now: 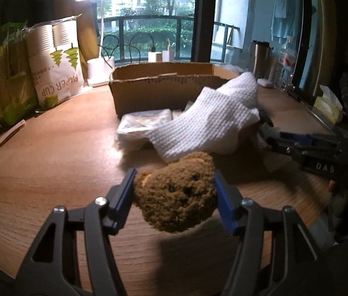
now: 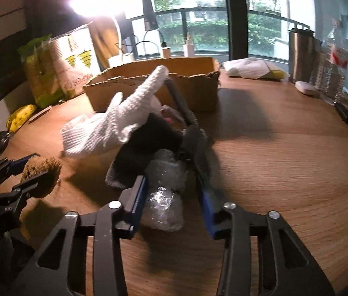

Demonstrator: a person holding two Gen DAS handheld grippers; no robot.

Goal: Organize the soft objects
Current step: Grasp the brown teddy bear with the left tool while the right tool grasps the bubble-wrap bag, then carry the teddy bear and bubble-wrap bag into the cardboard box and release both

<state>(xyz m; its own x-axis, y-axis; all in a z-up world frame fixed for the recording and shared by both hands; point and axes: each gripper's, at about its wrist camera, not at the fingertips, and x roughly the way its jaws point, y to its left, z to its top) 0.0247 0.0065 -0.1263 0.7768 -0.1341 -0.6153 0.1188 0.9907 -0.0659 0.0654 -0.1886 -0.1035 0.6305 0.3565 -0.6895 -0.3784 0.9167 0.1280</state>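
My left gripper (image 1: 174, 192) is shut on a brown plush bear (image 1: 176, 192) and holds it just above the wooden table (image 1: 50, 167). It also shows at the left of the right wrist view (image 2: 29, 172) with the bear (image 2: 42, 175). My right gripper (image 2: 171, 199) stands open around a crumpled clear plastic wrap (image 2: 165, 194) that lies at the near end of a grey felt basket (image 2: 193, 133). A white knitted cloth (image 1: 213, 123) (image 2: 124, 116) drapes over the basket. A cardboard box (image 1: 161, 86) (image 2: 154, 83) stands behind.
A paper cup pack (image 1: 55, 66) and green packs (image 1: 8, 74) stand at the far left. A lamp (image 1: 100, 69), a steel tumbler (image 2: 302, 56), a water bottle (image 2: 334, 74) and a tissue box (image 1: 326, 106) are near the window. A white cloth bundle (image 2: 252, 69) lies behind the box.
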